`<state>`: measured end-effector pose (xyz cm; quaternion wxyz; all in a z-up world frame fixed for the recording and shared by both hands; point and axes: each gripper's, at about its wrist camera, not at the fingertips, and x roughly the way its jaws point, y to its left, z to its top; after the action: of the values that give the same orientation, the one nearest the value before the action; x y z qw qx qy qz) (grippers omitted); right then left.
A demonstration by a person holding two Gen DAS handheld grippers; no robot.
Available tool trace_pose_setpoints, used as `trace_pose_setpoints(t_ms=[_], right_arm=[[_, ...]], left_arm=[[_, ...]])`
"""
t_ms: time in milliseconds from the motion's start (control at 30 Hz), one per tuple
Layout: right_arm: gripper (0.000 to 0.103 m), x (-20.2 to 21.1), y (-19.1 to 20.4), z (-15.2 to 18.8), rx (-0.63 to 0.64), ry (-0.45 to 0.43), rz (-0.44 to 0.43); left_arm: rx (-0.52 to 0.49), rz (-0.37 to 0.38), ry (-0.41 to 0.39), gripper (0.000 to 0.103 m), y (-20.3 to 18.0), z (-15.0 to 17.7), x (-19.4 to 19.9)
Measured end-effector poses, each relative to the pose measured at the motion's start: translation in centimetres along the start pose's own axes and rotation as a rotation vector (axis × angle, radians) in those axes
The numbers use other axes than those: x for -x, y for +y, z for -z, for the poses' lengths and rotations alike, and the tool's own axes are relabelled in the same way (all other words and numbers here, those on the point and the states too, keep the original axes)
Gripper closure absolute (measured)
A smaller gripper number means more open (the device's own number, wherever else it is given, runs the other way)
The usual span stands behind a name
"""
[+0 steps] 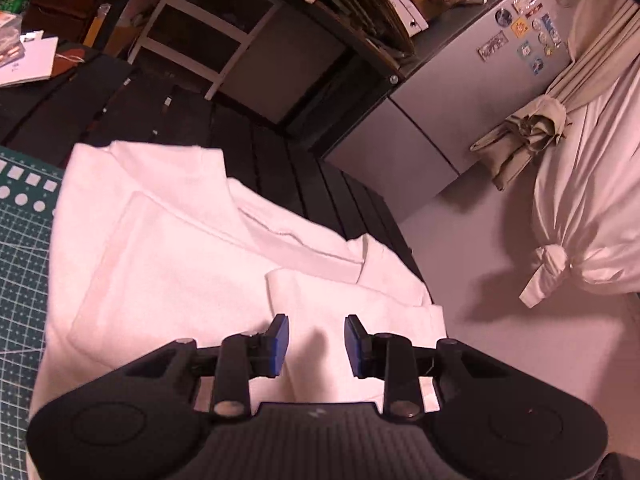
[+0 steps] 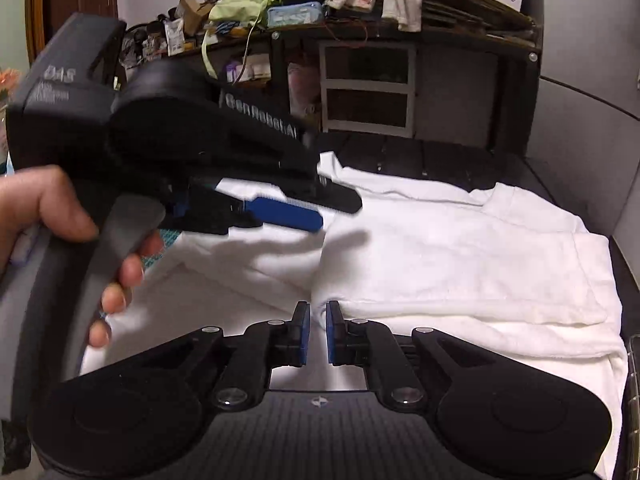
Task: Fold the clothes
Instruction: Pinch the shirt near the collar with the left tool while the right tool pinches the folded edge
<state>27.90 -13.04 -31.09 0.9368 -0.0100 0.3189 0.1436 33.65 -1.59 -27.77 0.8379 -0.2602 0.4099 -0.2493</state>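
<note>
A white garment point(image 1: 168, 248) lies partly folded on the dark table, its collar point(image 1: 304, 252) toward the far edge. My left gripper point(image 1: 316, 344) hovers open and empty above the folded sleeve part. In the right wrist view the same white garment point(image 2: 460, 252) spreads across the table. My right gripper point(image 2: 318, 332) has its blue pads nearly together on a fold of the white cloth at the near edge. The left gripper point(image 2: 304, 208) shows there too, held by a hand point(image 2: 60, 216) above the garment's left side.
A green cutting mat point(image 1: 20, 264) lies left of the garment. A grey fridge point(image 1: 472, 92) with magnets stands past the table's right edge. Tied curtains point(image 1: 580, 184) hang right. A cluttered dark shelf point(image 2: 400, 28) is behind the table.
</note>
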Motion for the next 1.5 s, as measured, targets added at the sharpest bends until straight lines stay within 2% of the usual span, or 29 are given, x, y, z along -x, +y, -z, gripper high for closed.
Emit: trace_pose_setpoints(t_ms=[233,333,400,433,467,500,600,700,867,1067,1133,1267,1300,1367,1433,1500], right_arm=[[0.087,-0.2,-0.6,-0.1,-0.055,-0.006,-0.018],[0.080,0.0,-1.6,0.2,-0.136,-0.026,-0.059],[0.080,-0.1,-2.3,0.4,-0.185,-0.034,-0.094],[0.083,-0.3,-2.6,0.4,-0.204,-0.032,-0.107],[0.096,-0.3,-2.8,0.4,-0.219,-0.032,-0.116],[0.099,-0.3,-2.9,0.4,-0.220,-0.030,-0.116],[0.099,0.2,-2.9,0.2,-0.202,-0.022,-0.112],[0.103,1.4,-1.4,0.2,-0.095,-0.020,-0.075],[0.103,2.6,-0.2,0.8,-0.050,-0.017,-0.057],[0.099,1.5,-2.2,0.1,-0.156,-0.034,-0.043],[0.098,0.7,-2.6,-0.2,-0.156,-0.008,-0.058],[0.087,0.3,-2.2,-0.4,-0.135,0.010,-0.085],[0.087,0.2,-2.1,-0.4,-0.128,0.011,-0.084],[0.089,0.0,-1.9,-0.3,-0.117,0.012,-0.081],[0.100,-0.2,-2.0,-0.3,-0.117,0.009,-0.071],[0.101,-0.1,-2.2,-0.3,-0.122,-0.001,-0.066]], left_arm=[[0.010,-0.001,0.018,0.075,0.4,0.4,-0.5],[0.029,0.007,0.020,0.075,0.8,0.4,-0.5],[0.025,0.006,0.021,0.075,0.8,0.4,-0.6],[0.019,0.004,0.022,0.075,0.8,0.4,-0.6],[0.014,0.001,0.021,0.075,0.7,0.4,-0.7],[0.005,-0.006,0.021,0.075,0.6,0.5,-0.7],[-0.027,-0.037,0.021,0.081,0.3,0.6,-0.9],[-0.015,-0.045,0.019,0.087,0.5,0.6,-1.0],[0.004,-0.043,0.022,0.089,0.9,0.5,-0.9],[0.028,-0.040,0.032,0.089,1.0,0.3,-0.7],[0.027,-0.040,0.033,0.090,1.0,0.3,-0.7],[0.017,-0.043,0.034,0.090,0.9,0.4,-0.8],[0.015,-0.043,0.033,0.090,0.9,0.4,-0.8],[0.012,-0.045,0.033,0.090,0.8,0.4,-0.8],[0.011,-0.045,0.033,0.090,0.8,0.4,-0.8],[0.005,-0.046,0.035,0.090,0.7,0.4,-0.8]])
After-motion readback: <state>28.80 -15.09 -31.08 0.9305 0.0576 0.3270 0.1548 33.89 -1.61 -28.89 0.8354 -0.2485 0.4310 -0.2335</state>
